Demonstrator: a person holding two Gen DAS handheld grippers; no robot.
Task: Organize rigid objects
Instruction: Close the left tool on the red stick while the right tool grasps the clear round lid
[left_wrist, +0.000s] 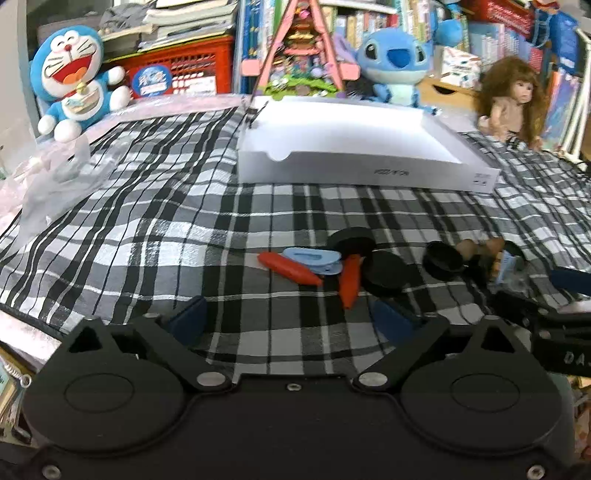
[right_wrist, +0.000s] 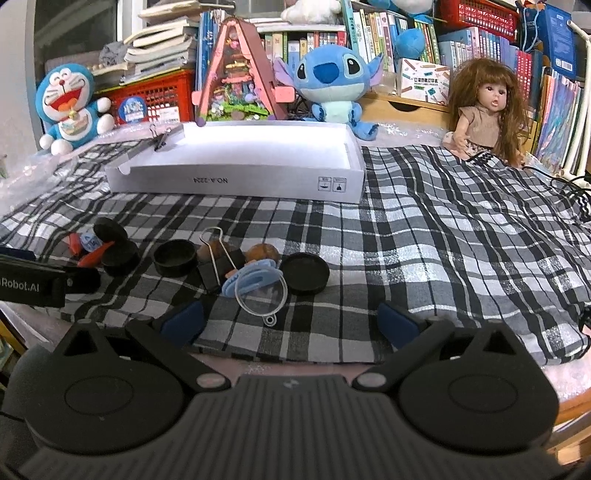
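- Across the far side of the checked cloth (right_wrist: 461, 236) I have the white box (right_wrist: 236, 181) lying open, and its floor looks bare as far as I can see over the near wall, so I judge the sorting has hardly begun.
- Nearer to me, every loose piece sits on the cloth in a scattered row, well short of the box.
- Black caps next: one black cap (right_wrist: 304, 272) right of the pile, an upturned one (right_wrist: 174, 257) left of it, and more further left (left_wrist: 384, 271).
- Then the two orange carrot pieces (left_wrist: 290, 268), one touching a pale blue clip (left_wrist: 314, 260).
- A black binder clip (right_wrist: 216, 266) leans against a second blue clip (right_wrist: 255, 280), with a clear plastic ring (right_wrist: 260, 295) just in front.
- My left gripper (left_wrist: 291, 321) is spread wide and carrying nothing; the carrots lie just ahead of it, slightly right of centre.
- My right gripper (right_wrist: 291, 321) is also wide and empty, hovering low, with the clear ring just beyond its fingers, a little left of centre.
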